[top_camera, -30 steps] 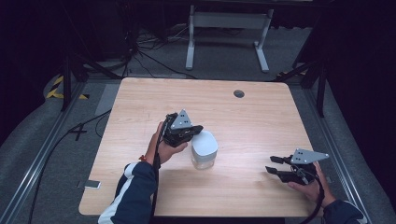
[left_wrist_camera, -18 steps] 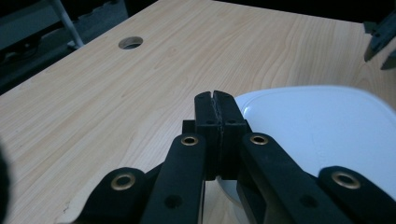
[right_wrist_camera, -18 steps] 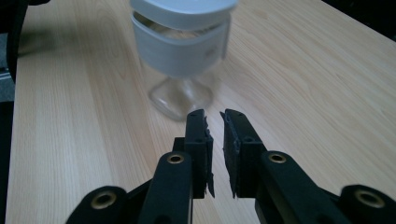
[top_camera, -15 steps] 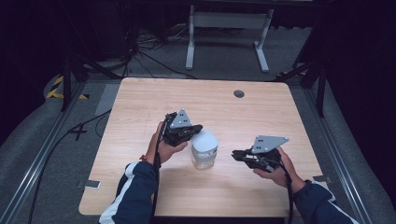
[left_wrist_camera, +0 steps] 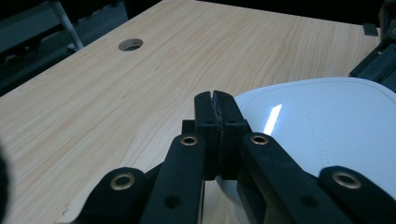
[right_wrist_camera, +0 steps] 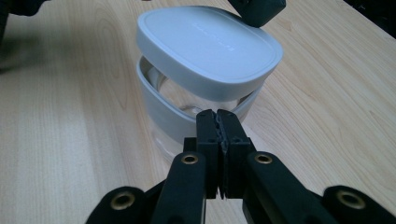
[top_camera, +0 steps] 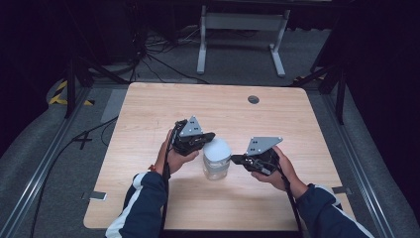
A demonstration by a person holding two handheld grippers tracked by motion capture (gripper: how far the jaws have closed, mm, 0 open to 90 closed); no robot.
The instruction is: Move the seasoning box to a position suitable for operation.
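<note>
A clear container with a grey band and a white lid (top_camera: 216, 152) stands on the wooden table (top_camera: 148, 114), near its middle front. My left gripper (top_camera: 210, 136) is shut with nothing in it, its tips at the lid's (left_wrist_camera: 327, 126) upper left edge. I cannot tell whether they touch the lid. My right gripper (top_camera: 234, 158) points at the container's right side, just short of the grey band (right_wrist_camera: 163, 109). Its jaws have just been closing and now stand shut (right_wrist_camera: 217, 115), with nothing between them. The left gripper's tip (right_wrist_camera: 259, 10) hangs over the lid's (right_wrist_camera: 205, 42) far edge.
A round cable hole (top_camera: 253, 99) lies in the table's far part. Behind the table stands a metal frame (top_camera: 237, 22), with cables (top_camera: 148, 54) on the dark floor. Bare tabletop surrounds the container on all sides.
My right gripper has moved left from the table's right edge up to the container, and its jaws have closed. The left gripper and the container have stayed put.
</note>
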